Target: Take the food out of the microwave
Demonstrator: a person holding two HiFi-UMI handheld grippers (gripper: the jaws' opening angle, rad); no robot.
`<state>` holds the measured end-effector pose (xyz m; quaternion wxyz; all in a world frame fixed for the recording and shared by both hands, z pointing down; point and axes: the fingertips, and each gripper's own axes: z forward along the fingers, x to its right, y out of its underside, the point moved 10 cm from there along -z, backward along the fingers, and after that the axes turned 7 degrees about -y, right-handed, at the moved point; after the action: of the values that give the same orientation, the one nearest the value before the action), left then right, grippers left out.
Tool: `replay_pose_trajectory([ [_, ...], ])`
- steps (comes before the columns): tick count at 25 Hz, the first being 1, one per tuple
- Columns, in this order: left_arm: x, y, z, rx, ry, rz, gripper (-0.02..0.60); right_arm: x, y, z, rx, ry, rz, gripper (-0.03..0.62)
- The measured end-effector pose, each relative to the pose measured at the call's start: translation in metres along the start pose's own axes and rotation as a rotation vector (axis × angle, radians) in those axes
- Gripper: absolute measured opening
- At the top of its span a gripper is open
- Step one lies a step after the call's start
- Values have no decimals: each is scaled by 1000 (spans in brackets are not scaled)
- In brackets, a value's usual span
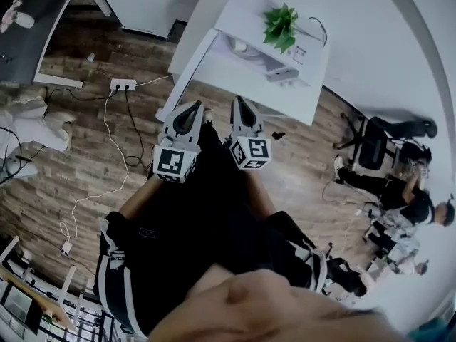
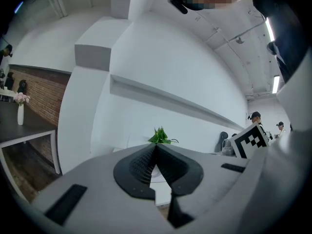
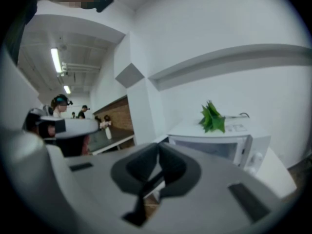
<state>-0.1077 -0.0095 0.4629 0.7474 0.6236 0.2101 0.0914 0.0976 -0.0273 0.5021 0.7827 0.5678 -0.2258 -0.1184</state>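
Wood-plank floor (image 1: 78, 155), white wall (image 2: 170, 57), brick wall (image 2: 41, 94), ceiling strip light (image 3: 56, 60).

Office-like room: white table (image 1: 235, 84), swivel chair (image 1: 370, 149), power strip (image 1: 122, 85), trailing cables (image 1: 107, 142).

Light is bright and even, edges fisheye-warped, right gripper view slightly blurred.

A white rectangular surface (image 1: 235, 91) stands against the pale wall and carries a white box-shaped microwave (image 1: 249, 16), set toward its back with bare top left in front of it. The surface stands on a brown wood-plank floor (image 1: 92, 169). On the floor lie a white power strip (image 1: 122, 85) and a thin white cable (image 1: 107, 162) trailing from it; a black wheeled office chair (image 1: 370, 144) stands well apart to the right.
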Motion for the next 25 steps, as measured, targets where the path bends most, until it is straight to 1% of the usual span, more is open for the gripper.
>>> replay_pose_trajectory([
  [3,5,-2,17,4,-10,9,32,18,-4,11,-3,-11,-11,34],
  [7,12,-8,38,2,-38,1,32,40,-6,31,-20,-30,-19,35],
  [12,20,-2,55,-3,-71,18,32,68,2,55,-67,-48,-34,38],
  [13,21,-2,58,-5,-76,21,32,74,4,60,-79,-50,-38,46],
  [16,21,0,68,-14,-93,26,32,89,14,76,-122,-57,-53,123],
  [18,21,-1,74,-19,-111,20,31,97,20,88,-150,-60,-58,155],
  [22,21,-4,84,-22,-132,15,31,113,27,109,-181,-57,-56,173],
  [25,23,-8,90,-34,-152,-10,31,126,36,123,-199,-50,-46,187],
])
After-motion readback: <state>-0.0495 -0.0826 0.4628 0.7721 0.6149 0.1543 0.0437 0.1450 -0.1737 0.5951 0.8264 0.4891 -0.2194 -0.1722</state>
